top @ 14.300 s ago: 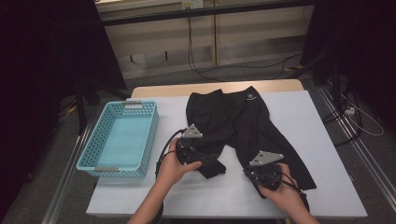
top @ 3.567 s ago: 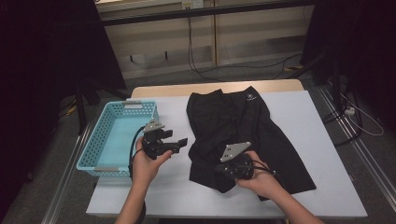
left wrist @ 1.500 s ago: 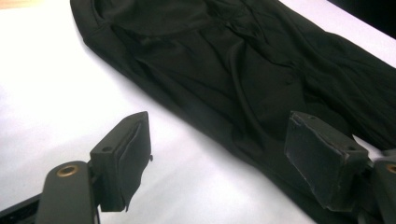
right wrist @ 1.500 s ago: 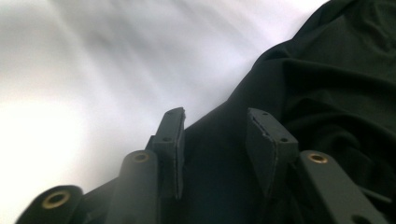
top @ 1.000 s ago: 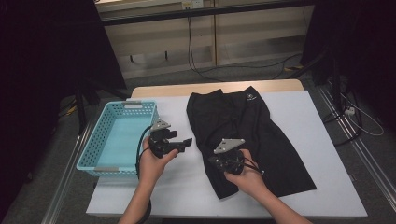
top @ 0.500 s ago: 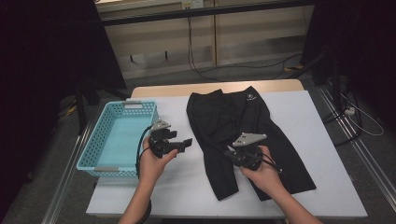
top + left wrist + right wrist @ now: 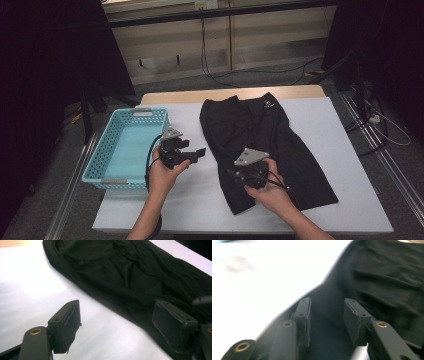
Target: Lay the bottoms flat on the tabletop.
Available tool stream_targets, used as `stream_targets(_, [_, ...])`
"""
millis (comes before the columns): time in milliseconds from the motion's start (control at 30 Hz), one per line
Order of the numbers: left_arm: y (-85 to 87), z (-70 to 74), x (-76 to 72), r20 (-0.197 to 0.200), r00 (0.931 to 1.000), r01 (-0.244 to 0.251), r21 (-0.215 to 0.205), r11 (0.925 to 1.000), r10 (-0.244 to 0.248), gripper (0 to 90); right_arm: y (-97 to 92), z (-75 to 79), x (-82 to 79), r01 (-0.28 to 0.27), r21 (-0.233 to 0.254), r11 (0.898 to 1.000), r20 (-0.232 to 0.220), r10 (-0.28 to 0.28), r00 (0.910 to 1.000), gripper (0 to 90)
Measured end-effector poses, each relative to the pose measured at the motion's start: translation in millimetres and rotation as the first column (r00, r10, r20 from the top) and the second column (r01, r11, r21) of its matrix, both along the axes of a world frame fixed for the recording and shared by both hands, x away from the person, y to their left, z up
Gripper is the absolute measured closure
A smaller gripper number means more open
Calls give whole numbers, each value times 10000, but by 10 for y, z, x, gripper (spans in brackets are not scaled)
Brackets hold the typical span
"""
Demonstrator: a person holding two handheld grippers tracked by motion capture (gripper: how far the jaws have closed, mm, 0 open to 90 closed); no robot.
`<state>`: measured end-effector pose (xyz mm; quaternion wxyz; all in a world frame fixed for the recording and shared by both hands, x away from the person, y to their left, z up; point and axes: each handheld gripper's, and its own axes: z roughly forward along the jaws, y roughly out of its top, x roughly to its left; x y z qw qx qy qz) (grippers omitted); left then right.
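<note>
The shorts [image 7: 260, 145] lie folded lengthwise mid-table, basket [image 7: 107, 152] empty; right gripper [image 7: 235, 175] has just let go, its jaws opening with nothing between them, and left gripper [image 7: 200, 151] hangs open too.

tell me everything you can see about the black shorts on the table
The black shorts look like thin, smooth fabric with soft creases, a small white logo near the waistband. They lie flat, folded lengthwise, waist at the far edge of the white table. The right tool hovers over the near leg, open, nothing between its pads.

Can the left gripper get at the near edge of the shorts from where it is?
Probably yes. The left gripper has open jaws aimed at the shorts, with only bare table between them. The right gripper is over the lower leg, so aim higher up.
</note>
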<state>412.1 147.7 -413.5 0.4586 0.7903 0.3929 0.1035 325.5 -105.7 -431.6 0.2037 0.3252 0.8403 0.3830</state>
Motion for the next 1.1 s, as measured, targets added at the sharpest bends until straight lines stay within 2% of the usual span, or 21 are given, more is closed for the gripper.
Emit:
stream_targets(67, [-2,-3,-1,-9,10000,-44,3,10000,44,224,114,-39,-43,-576,-1,9983,-274,576,9980,594])
stream_targets(100, [-1,-4,-1,-9,10000,-36,20,10000,36,225,190,-82,-72,-870,-169,9961,-498,860,9950,605])
stream_targets(200, [-5,-2,-6,3,10000,-53,-39,10000,53,224,291,-197,-73,-1177,-583,9913,-906,1122,9895,637])
stream_targets(233, [-2,1,-7,15,10000,-42,-1,10000,42,224,294,-224,-60,-1117,-445,9927,-1043,1066,9888,664])
stream_targets(367, [3,1,-1,18,10000,4,18,10000,-4,224,219,-228,9,-891,-13,9960,-1414,880,9860,892])
stream_targets(433, [-3,-1,-4,26,10000,-20,20,10000,20,224,170,-220,29,-825,410,9957,-1706,883,9814,900])
stream_targets(533, [3,14,-6,27,10000,-23,-69,10000,23,224,102,-122,18,-781,748,9941,-1546,889,9840,900])
stream_targets(600, [14,22,-3,65,10000,7,-10,10000,-7,225,33,-37,11,-758,733,9944,-1335,851,9874,900])
stream_targets(800, [4,13,-6,33,10000,-4,-16,10000,4,225,-261,73,37,-83,952,9954,-1122,190,9935,900])
stream_targets(900, [6,9,-2,19,10000,-29,-42,10000,29,224,-390,81,54,288,573,9979,-944,-233,9953,900])
stream_targets(1000, [10,5,2,-7,10000,22,68,10000,-22,224,-442,-2,82,395,676,9969,-1334,-302,9906,900])
stream_targets(1100, [-2,10,-5,7,10000,-3,-46,10000,3,224,-362,-90,82,170,48,9998,-1413,-161,9898,900])
